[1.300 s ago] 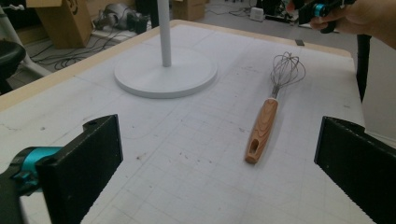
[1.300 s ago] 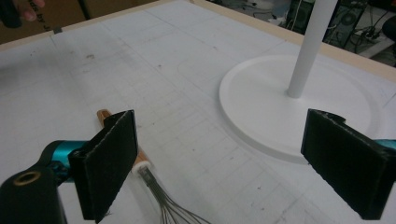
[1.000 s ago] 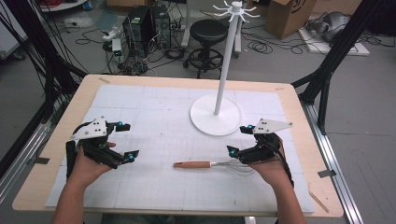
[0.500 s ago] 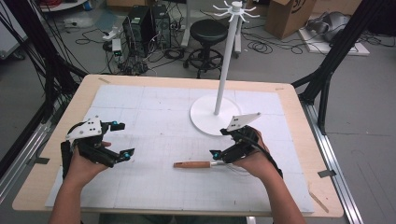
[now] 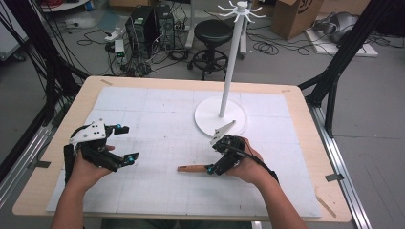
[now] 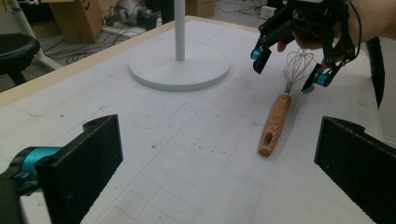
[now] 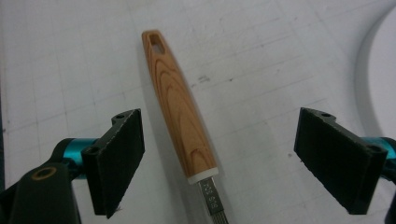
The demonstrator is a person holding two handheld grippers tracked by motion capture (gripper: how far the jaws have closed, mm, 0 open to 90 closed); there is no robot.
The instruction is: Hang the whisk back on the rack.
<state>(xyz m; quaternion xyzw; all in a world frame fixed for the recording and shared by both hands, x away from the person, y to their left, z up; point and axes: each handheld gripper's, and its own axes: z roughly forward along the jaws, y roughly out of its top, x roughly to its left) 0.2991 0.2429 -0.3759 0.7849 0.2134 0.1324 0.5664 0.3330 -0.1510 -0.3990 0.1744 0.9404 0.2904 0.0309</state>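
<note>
A whisk with a wooden handle (image 5: pixel 191 168) (image 6: pixel 275 122) (image 7: pixel 180 105) lies flat on the white mat, its wire head (image 6: pixel 297 65) pointing right. My right gripper (image 5: pixel 218 155) (image 6: pixel 288 67) (image 7: pixel 233 154) hovers over the place where handle meets wires. Its jaws straddle the whisk and have just been closing a little; the pads (image 7: pixel 119 154) stand well clear of the wood. My left gripper (image 5: pixel 128 144) (image 6: pixel 219 158) rests open at the mat's left side, facing the whisk, with nothing between its jaws.
A white stand with a round base (image 5: pixel 210 119) (image 6: pixel 180 72) (image 7: pixel 383 60) and a tall pole (image 5: pixel 231 57) rises just behind the right hand. The wooden table edge (image 5: pixel 191 81) frames the gridded mat (image 5: pixel 157 114). A stool (image 5: pixel 214 31) and cables sit on the floor beyond.
The right hand has moved left and down along the whisk, from its wire end to the near end of the handle. The left hand has stayed put.
</note>
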